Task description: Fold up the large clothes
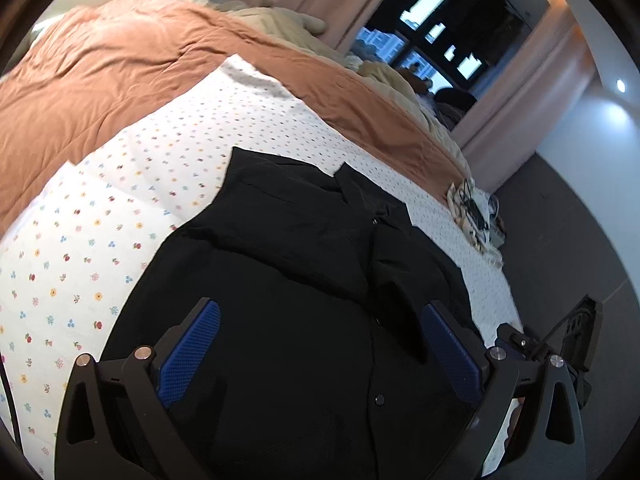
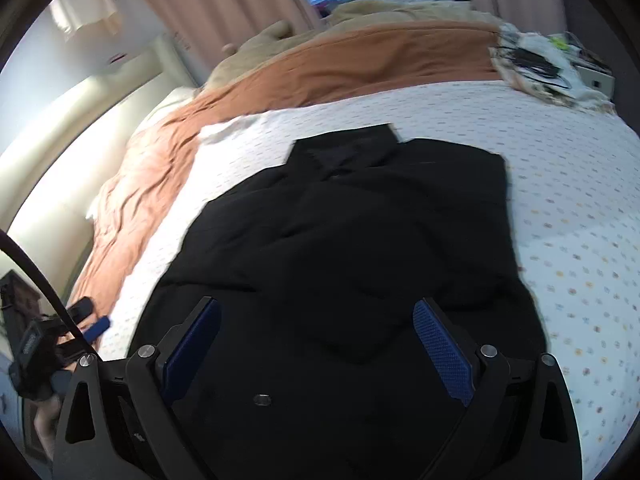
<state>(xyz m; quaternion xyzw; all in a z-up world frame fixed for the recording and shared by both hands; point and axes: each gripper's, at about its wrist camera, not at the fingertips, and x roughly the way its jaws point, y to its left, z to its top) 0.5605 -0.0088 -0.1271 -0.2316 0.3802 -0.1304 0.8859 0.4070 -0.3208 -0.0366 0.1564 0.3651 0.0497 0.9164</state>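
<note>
One black shirt (image 1: 304, 240) lies spread on white flowered sheet (image 1: 120, 208) of bed, collar toward far side, two buttons visible down front. One orange quilt (image 1: 120, 64) bunched beyond sheet; beige blanket (image 2: 380, 14) behind it. One pile of cables and cloth (image 2: 544, 64) at far bed corner. Left gripper (image 1: 320, 344) above shirt's lower part, blue pads spread wide, holding nothing. Right gripper (image 2: 316, 344) likewise wide apart over shirt, nothing between pads. No containers seen.

Strong fisheye bending, dark corners; window (image 1: 436, 36) daylight glare; right view blurred, perhaps motion.
</note>
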